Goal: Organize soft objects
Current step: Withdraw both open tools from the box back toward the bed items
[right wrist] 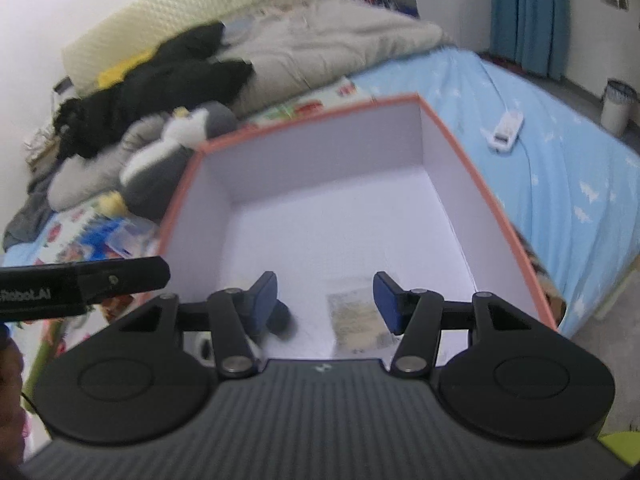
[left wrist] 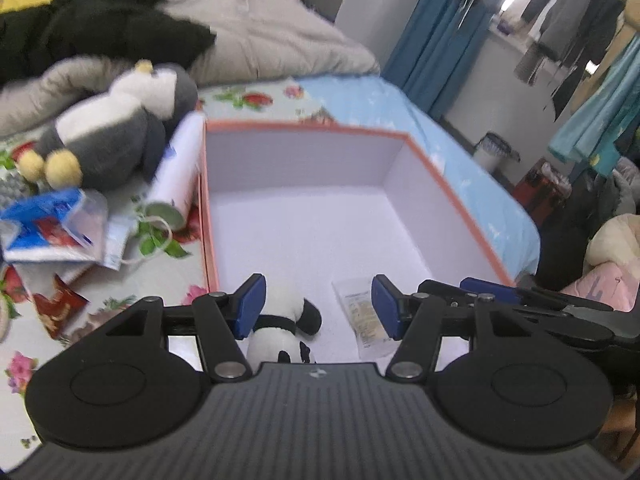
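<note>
An open box (left wrist: 460, 200) with an orange rim and white inside sits on the bed; it also shows in the right wrist view (right wrist: 496, 200). A small panda plush (left wrist: 280, 328) lies on the box floor at the near left, beside a paper packet (left wrist: 366, 316). My left gripper (left wrist: 318, 306) is open above them, its left pad beside the panda. My right gripper (right wrist: 326, 302) is open over the same near end, above the packet (right wrist: 358, 316); only a dark bit of the panda (right wrist: 280, 316) shows there. A grey and white penguin plush (left wrist: 116, 128) lies left of the box.
A white roll (left wrist: 180, 168) leans against the box's left wall. Snack packets (left wrist: 52, 224) lie at the left. A beige quilt (left wrist: 272, 36) and black clothing (left wrist: 100, 28) fill the bed's far end. A white device (right wrist: 506, 130) lies on the blue sheet at the right. The left gripper's body (right wrist: 80, 280) shows in the right wrist view.
</note>
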`<state>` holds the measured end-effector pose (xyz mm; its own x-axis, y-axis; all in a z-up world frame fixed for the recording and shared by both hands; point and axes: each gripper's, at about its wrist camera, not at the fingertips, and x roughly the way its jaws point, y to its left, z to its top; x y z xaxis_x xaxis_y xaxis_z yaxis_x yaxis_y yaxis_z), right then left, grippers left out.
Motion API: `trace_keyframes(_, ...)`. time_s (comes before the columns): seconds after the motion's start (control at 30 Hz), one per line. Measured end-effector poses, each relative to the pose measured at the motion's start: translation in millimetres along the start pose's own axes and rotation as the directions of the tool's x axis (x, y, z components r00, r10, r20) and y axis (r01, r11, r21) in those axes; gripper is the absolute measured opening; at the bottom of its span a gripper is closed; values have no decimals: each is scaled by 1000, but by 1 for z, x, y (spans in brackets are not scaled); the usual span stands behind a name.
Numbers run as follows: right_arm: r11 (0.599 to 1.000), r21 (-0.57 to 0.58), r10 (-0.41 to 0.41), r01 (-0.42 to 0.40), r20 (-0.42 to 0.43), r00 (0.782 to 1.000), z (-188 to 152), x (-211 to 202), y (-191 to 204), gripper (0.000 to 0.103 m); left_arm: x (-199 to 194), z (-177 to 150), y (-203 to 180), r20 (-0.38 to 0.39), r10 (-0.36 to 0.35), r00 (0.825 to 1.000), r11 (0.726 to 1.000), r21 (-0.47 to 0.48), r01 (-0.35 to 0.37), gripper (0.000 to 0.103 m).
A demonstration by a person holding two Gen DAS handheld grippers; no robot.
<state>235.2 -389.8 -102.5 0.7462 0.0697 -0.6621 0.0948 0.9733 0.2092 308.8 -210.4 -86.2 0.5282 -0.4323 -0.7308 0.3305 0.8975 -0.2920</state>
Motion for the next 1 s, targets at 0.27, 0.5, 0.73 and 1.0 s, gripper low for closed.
trace_keyframes(0.27, 998, -45, 52, -47, 118, 992, 5, -60, 34, 56, -84, -9, -8, 134, 9, 991, 999, 35, -14, 65)
trace_keyframes(0.5, 989, -86, 129, -116, 155, 979, -6, -92, 62, 56, -147, -29, -2, 222, 40, 974, 999, 21, -46, 65)
trace_keyframes(0.73, 977, -153, 177, -151, 174, 969, -10, -117, 84, 56, -204, -58, 11, 285, 102, 953, 995, -24, -99, 65)
trace_keyframes(1.0, 952, -196, 263, -233, 144, 954, -29, -134, 115, 56, -259, -102, 28, 333, 168, 928, 985, -95, -145, 65)
